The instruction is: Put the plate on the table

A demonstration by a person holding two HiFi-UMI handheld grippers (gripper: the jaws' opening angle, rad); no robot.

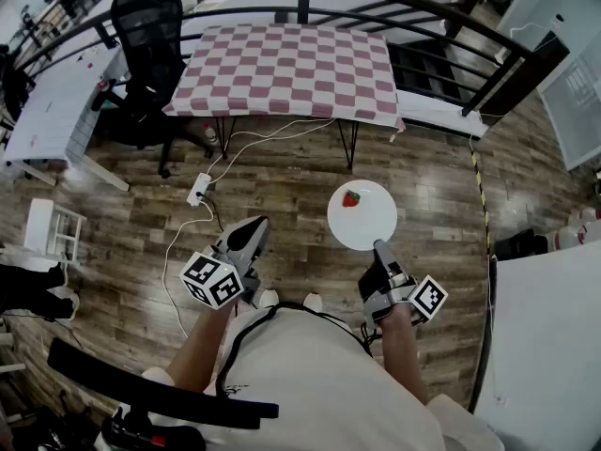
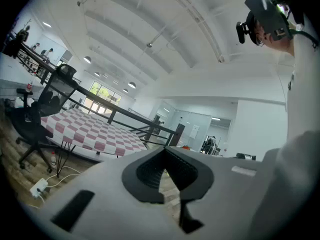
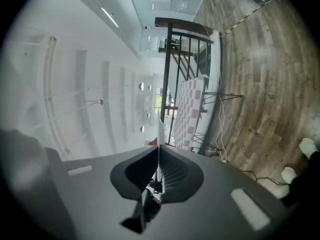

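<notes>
— What has the right gripper (image 1: 380, 249) got?
— Its jaws are pinched on the near rim of the white plate (image 1: 366, 224), held flat above the wood floor (image 1: 282, 186). A strawberry (image 1: 351, 198) sits on the plate's far side.
— And the left gripper (image 1: 254, 225)?
— Jaws together, nothing in them.
— The checkered table (image 1: 291, 64)?
— Ahead, well apart from the plate.

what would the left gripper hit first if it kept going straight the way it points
Nothing near: the left gripper points across open floor at the checkered table. It may skim over the top to the black railing behind; height is unclear.
</notes>
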